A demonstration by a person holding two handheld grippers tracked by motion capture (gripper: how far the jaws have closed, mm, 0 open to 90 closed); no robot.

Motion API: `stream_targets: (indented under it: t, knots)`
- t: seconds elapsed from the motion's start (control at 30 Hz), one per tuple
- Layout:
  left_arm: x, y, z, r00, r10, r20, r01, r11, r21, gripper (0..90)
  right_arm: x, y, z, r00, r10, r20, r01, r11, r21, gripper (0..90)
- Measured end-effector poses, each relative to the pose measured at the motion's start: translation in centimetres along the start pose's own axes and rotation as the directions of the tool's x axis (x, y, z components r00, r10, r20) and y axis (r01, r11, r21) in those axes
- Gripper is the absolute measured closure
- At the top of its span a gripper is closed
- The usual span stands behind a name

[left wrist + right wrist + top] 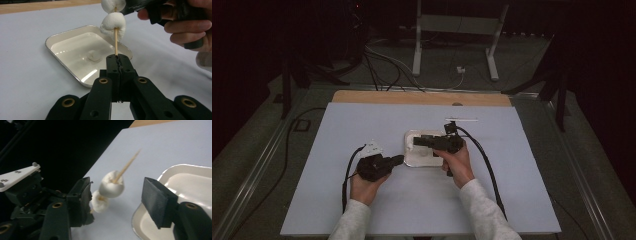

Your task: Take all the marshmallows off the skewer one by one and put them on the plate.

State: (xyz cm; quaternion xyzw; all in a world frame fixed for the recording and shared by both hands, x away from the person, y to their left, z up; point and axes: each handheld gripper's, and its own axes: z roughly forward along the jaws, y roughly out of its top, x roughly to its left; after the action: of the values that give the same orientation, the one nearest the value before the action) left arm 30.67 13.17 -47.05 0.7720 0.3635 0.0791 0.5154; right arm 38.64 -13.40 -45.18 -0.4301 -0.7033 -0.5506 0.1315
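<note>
My left gripper [117, 58] is shut on the bottom end of a thin wooden skewer [115, 42] and holds it upright. Two white marshmallows sit on the skewer, the lower one [113, 25] under the upper one [112, 5]. In the right gripper view, the jaws of my right gripper [118, 192] stand open on either side of the upper marshmallow [111, 187], and neither pad [156, 198] touches it. The skewer tip [128, 165] pokes out above. A white tray [409, 150] lies below, with one loose marshmallow [93, 55] in it. In the high view, my left gripper [401, 160] and right gripper [416, 141] meet over the tray.
The pale sheet [362, 125] covers the table, with a wooden edge [422, 97] at the far side. A thin white strip [461, 119] lies behind the tray. Cables trail from both grippers toward the person's forearms.
</note>
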Motion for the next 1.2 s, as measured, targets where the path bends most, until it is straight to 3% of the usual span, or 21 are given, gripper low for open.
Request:
stream_targets:
  t: [0.13,0.17,0.2,0.37,0.57,1.0,1.1,1.17,1.2]
  knots:
    - [-0.1,0.0,0.1,1.0,0.005,0.006,-0.005,1.0,-0.002,90.0,-0.1,-0.1,0.4,0.9997,0.013,-0.019,-0.012,1.0,0.017,49.0]
    - [-0.1,0.0,0.1,1.0,0.007,0.005,-0.007,1.0,-0.002,90.0,-0.1,-0.1,0.5,0.9995,0.021,-0.024,-0.02,1.0,0.022,51.8]
    - [0.0,0.0,0.1,1.0,0.009,0.003,-0.009,1.0,0.001,90.0,-0.1,-0.2,0.7,0.9984,0.04,-0.039,-0.039,0.999,0.027,62.7]
    - [0.0,-0.1,0.1,0.9998,0.016,0.007,-0.016,0.9999,0.002,90.0,-0.1,-0.1,0.5,0.9985,0.043,-0.034,-0.043,0.999,0.026,72.4]
    - [-0.1,0.0,0.1,0.9994,0.032,0.012,-0.032,0.9995,0.002,90.0,0.2,0.2,-0.1,0.9998,0.019,-0.005,-0.019,1.0,0.006,76.2]
    - [0.0,-0.1,-0.3,0.9987,0.047,0.018,-0.047,0.9989,0.002,90.0,0.0,0.8,-0.8,0.999,0.043,-0.01,-0.043,0.999,-0.012,77.3]
    - [0.0,-0.3,-0.3,0.9978,0.066,0.004,-0.066,0.9974,0.029,90.0,-0.4,1.3,-1.8,0.9973,0.072,0.014,-0.071,0.995,-0.069,78.3]
    - [0.3,-0.5,-0.6,0.9987,0.051,0.005,-0.051,0.9983,0.029,90.0,-0.7,1.6,-2.4,0.9958,0.091,0.011,-0.089,0.992,-0.089,78.7]
    - [0.6,-0.7,-0.9,0.9989,0.044,-0.017,-0.043,0.9984,0.036,90.0,-1.1,2.1,-3.7,0.9955,0.09,0.03,-0.086,0.987,-0.134,79.0]
